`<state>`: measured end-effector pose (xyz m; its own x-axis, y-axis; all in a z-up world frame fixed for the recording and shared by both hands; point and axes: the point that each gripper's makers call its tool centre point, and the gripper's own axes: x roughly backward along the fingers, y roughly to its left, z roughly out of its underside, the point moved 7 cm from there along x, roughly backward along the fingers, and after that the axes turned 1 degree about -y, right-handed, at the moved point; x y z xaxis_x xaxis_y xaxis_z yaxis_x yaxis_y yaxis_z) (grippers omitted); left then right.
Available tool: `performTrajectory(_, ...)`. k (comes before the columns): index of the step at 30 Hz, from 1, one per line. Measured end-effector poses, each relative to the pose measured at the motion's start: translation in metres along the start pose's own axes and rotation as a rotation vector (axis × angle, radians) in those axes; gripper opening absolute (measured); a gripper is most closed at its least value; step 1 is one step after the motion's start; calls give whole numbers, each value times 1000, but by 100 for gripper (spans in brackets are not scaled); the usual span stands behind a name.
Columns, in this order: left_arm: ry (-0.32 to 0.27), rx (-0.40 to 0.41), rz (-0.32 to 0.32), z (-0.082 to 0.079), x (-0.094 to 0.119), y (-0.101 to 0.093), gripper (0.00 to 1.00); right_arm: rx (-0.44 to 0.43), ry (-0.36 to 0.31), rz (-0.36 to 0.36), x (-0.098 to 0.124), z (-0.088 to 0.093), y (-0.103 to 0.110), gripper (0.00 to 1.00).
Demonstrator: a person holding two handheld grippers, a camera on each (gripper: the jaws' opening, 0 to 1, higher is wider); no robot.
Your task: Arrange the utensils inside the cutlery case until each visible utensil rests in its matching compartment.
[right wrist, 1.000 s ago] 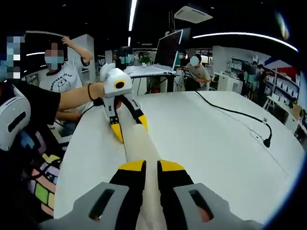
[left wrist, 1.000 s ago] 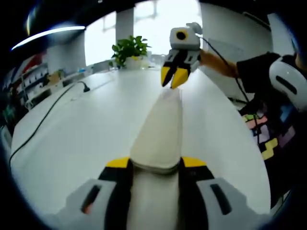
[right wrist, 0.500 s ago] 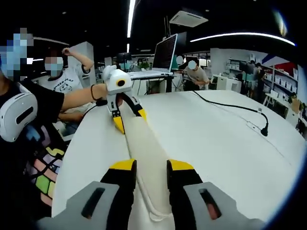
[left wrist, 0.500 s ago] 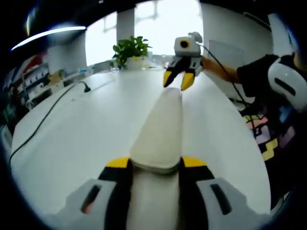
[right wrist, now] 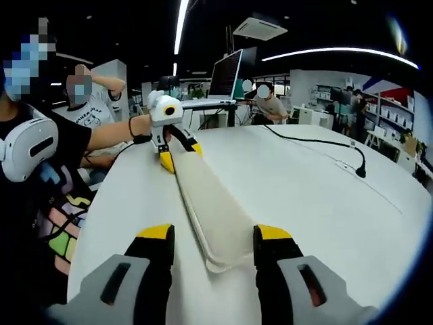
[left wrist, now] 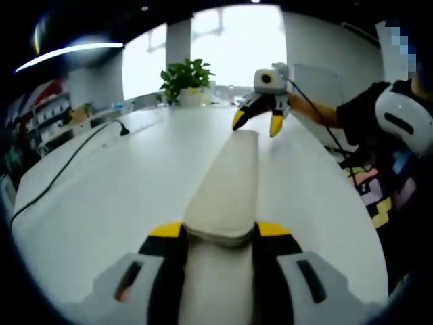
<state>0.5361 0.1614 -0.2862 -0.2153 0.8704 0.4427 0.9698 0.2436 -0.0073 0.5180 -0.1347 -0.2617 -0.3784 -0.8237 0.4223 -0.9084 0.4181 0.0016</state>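
Observation:
A long cream cutlery case [left wrist: 226, 183] lies lengthwise on the white table [left wrist: 108, 189], closed, so no utensils show. My left gripper [left wrist: 220, 230] is shut on its near end, yellow tips pressed against both sides. At the far end of the case my right gripper [left wrist: 257, 124] hovers open, just past the tip. In the right gripper view the case [right wrist: 206, 203] runs away from me; its rounded end sits between my right gripper's [right wrist: 213, 233] wide-open jaws with gaps on both sides. The left gripper [right wrist: 177, 156] clamps the far end.
A black power cable [left wrist: 64, 166] crosses the table's left part, seen too as a cable with plug [right wrist: 325, 152]. A potted plant [left wrist: 184, 74] stands at the far edge. People sit beside the table [right wrist: 88, 101]. A monitor [right wrist: 226, 71] stands beyond.
My right gripper has opened from shut on the case's end and pulled back slightly. The left gripper keeps its hold and the case stays flat on the table.

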Motion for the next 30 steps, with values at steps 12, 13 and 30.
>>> performTrajectory(12, -47, 1, -6, 3, 2, 1, 40, -15, -3, 56, 6, 25, -16, 48)
performTrajectory(13, -51, 1, -7, 3, 2, 1, 40, -23, -5, 61, 5, 27, -17, 46)
performTrajectory(30, -76, 16, -31, 4, -1, 2, 37, -56, -39, 44, -2, 31, -11, 35)
